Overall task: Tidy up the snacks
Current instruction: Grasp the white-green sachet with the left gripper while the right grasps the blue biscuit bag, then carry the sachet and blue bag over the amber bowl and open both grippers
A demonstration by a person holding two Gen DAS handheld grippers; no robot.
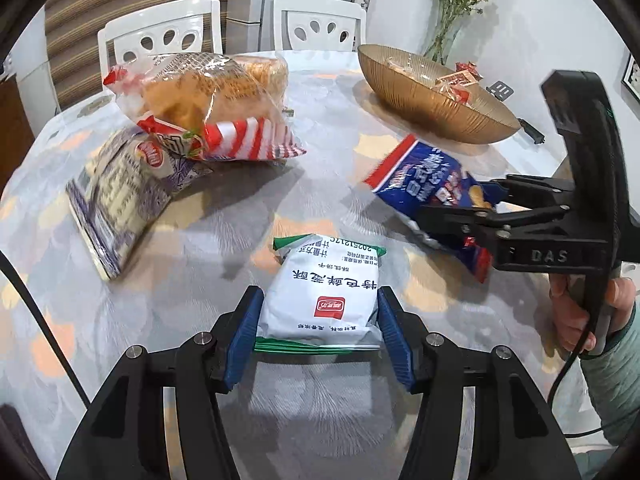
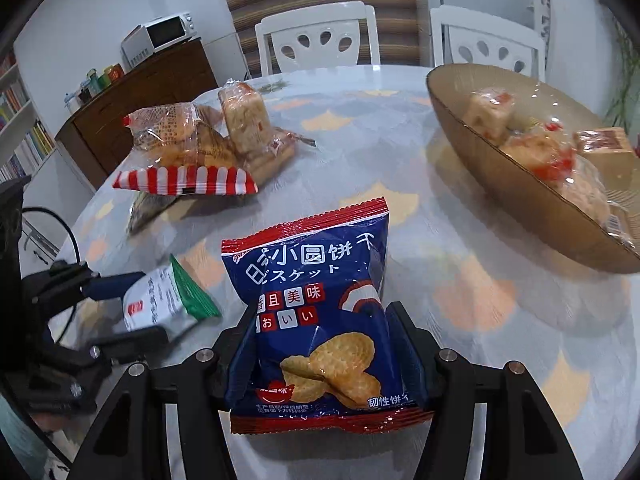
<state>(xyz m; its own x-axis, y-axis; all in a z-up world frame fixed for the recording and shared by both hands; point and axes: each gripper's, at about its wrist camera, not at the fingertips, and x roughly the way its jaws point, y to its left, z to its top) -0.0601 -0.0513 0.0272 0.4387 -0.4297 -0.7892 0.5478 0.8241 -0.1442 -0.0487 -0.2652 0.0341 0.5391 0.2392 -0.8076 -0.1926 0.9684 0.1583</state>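
L tongs: left tongs (image 1: 318, 334) low centre of left wrist view, blue pads clamped on both sides of the white-green packet (image 1: 320, 292), narrow gap, packet lifted a bit off the counter (image 1: 224, 216).
R tongs: right tongs (image 2: 324, 354) low centre of right wrist view, closed on the blue biscuit packet (image 2: 316, 320), pads pressing its sides, packet upright between them.
Cross-check: in left view the R tongs sit at right edge w/ the blue packet sticking out toward centre; a hand (image 1: 580, 312) grips the handle lower right.
Bowl: amber bowl (image 1: 432, 108) upper right, already has wrapped snacks inside.
Pile: clear bread bags (image 1: 200, 100) upper left, red-striped ends, leaning on a purple-white packet (image 1: 116, 200) at left.
Backgrd: white chairs (image 1: 160, 36) behind counter, top of frame.
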